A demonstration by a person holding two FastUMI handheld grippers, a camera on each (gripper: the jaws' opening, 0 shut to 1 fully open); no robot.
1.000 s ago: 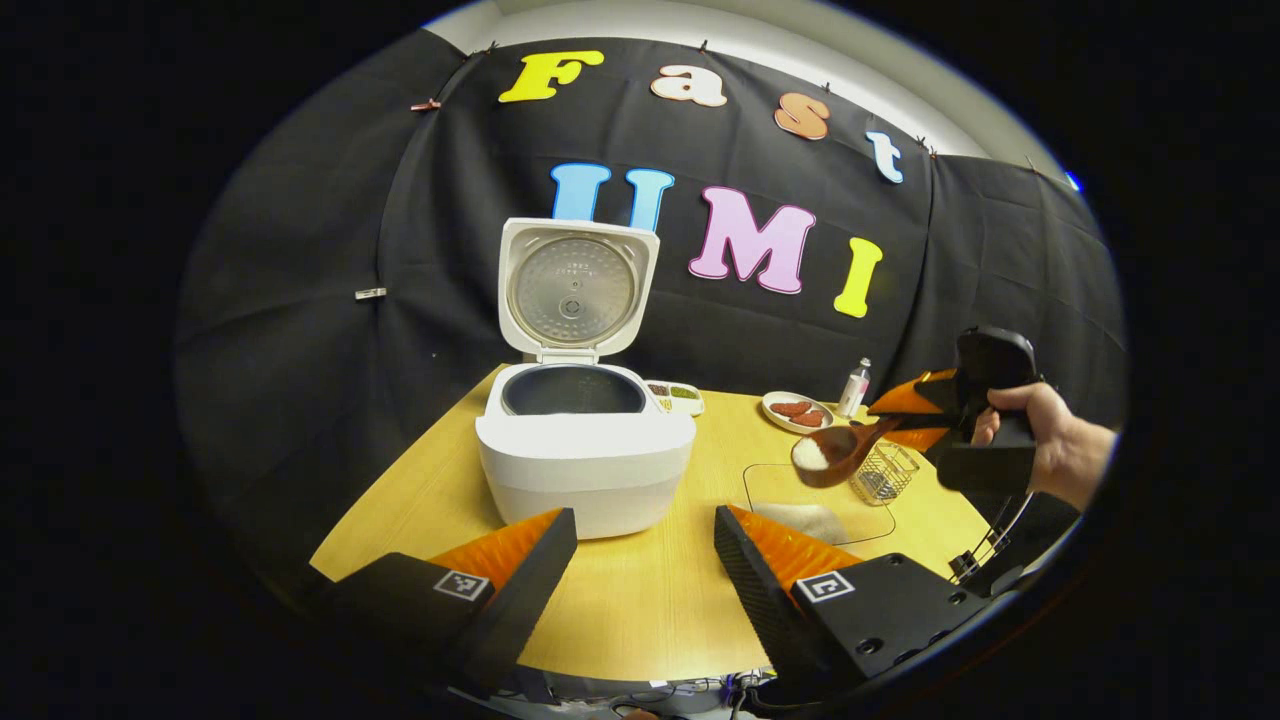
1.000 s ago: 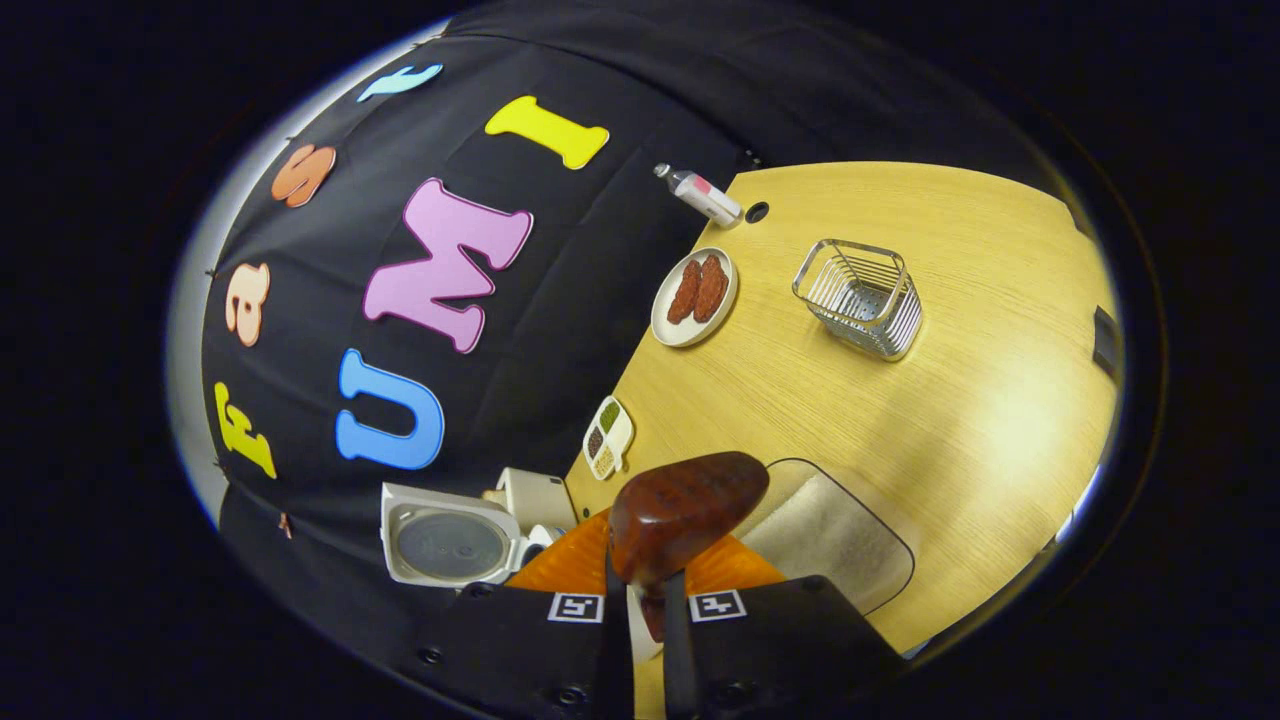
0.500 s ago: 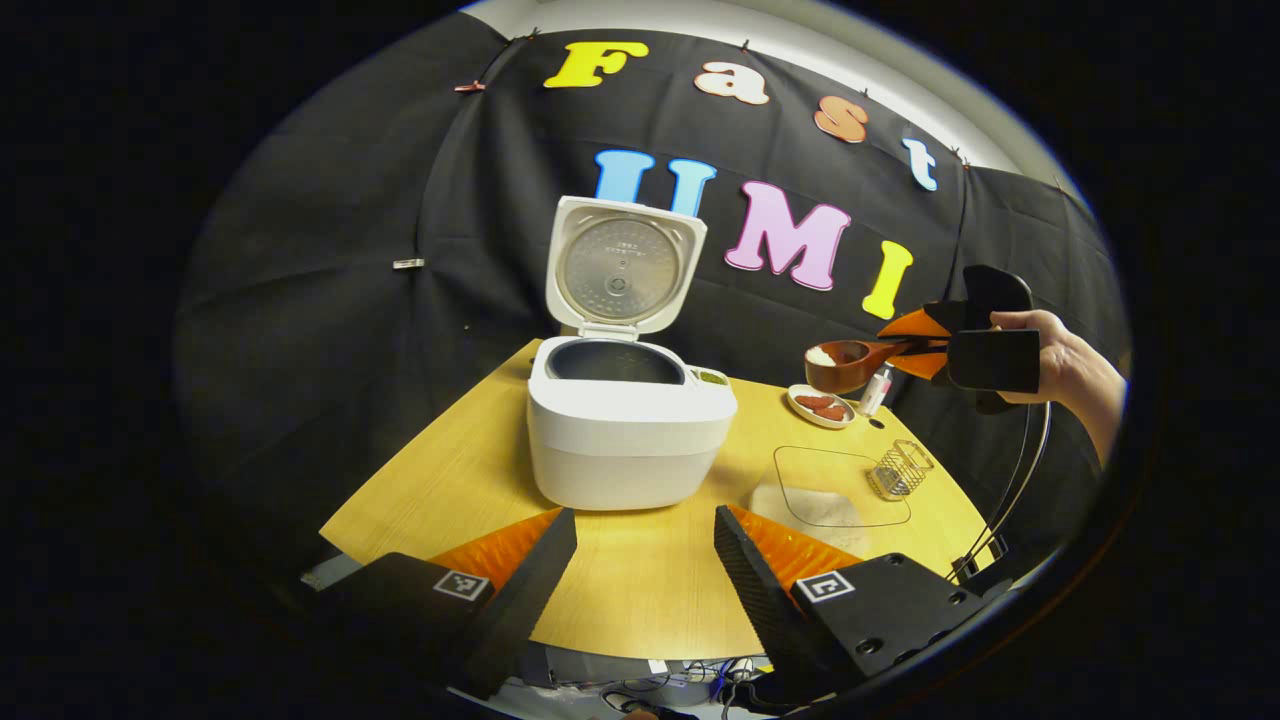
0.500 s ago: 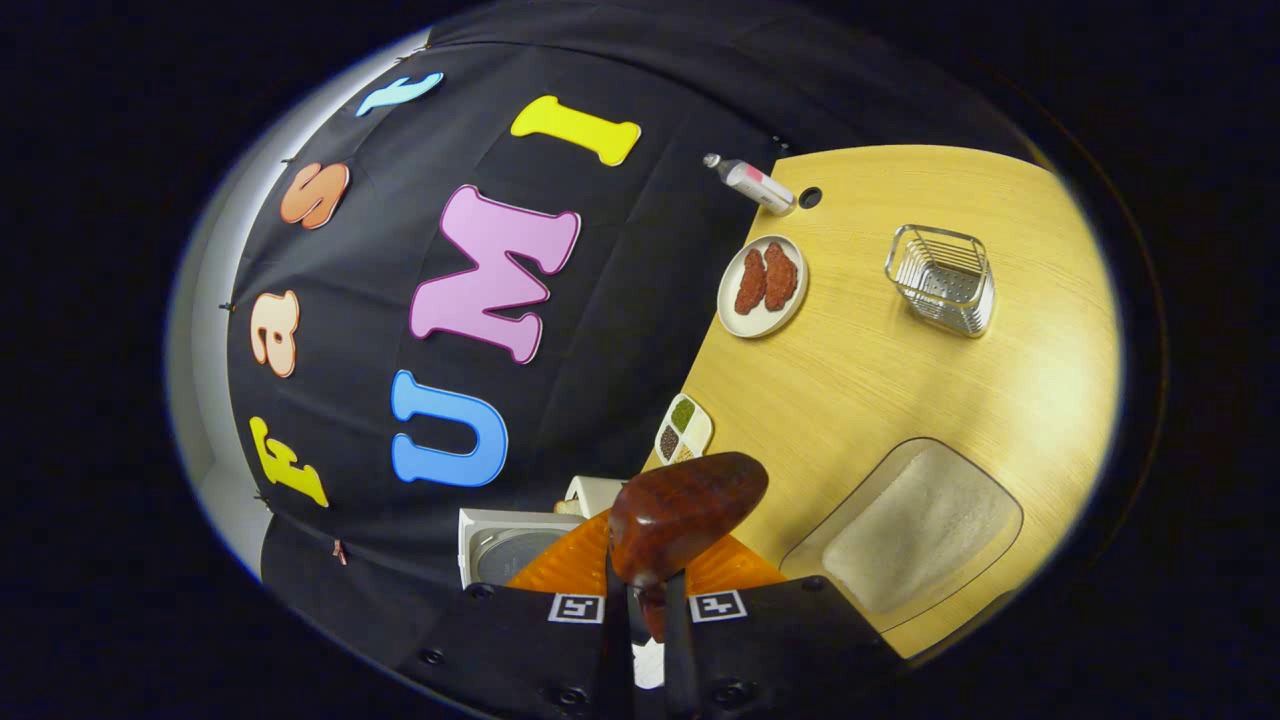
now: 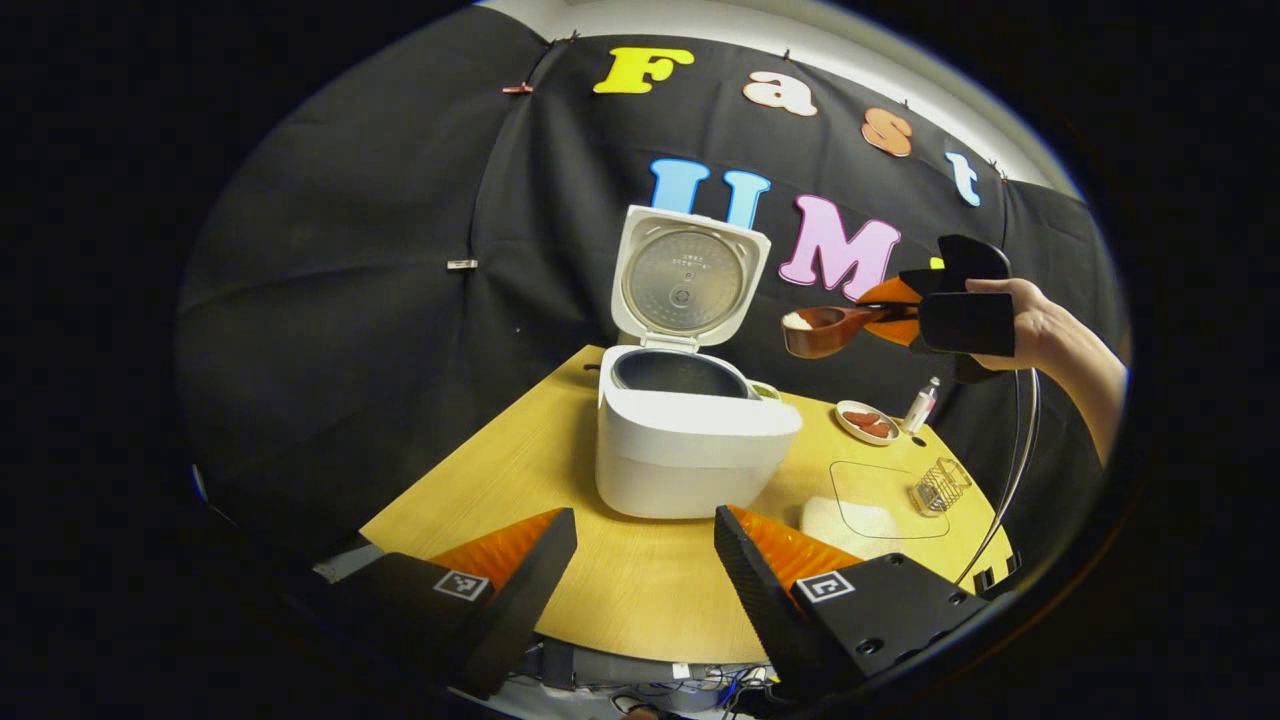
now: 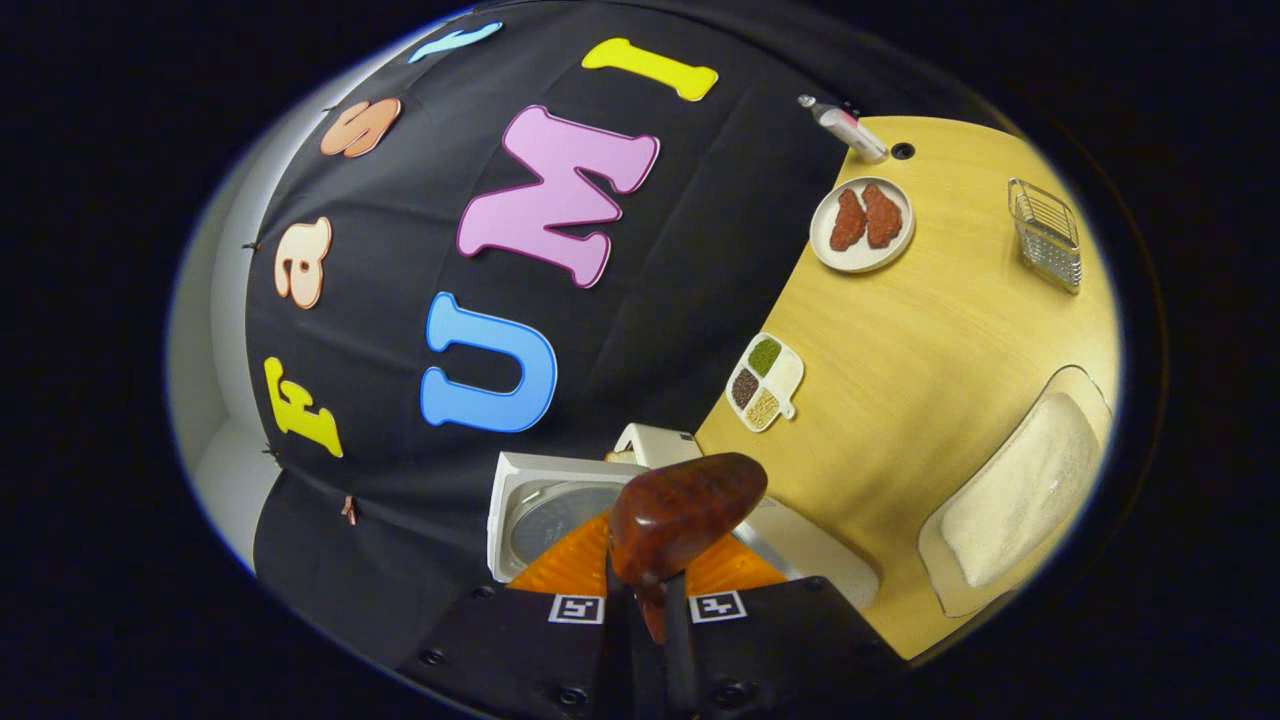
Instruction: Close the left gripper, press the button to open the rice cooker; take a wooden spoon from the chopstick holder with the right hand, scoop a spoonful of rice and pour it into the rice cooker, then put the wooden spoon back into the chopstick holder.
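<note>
Spoon [image 5: 825, 330] of rice [image 5: 797, 320] in right tool [image 5: 905, 310], cooker [image 5: 690, 440] open

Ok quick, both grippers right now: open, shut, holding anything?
Left gripper: open, holding nothing.
Right gripper: shut on the wooden spoon, rice in its bowl.

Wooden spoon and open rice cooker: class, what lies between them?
Nothing. In the left gripper view, the wooden spoon hangs up right of the rice cooker, with booth wall behind.
</note>
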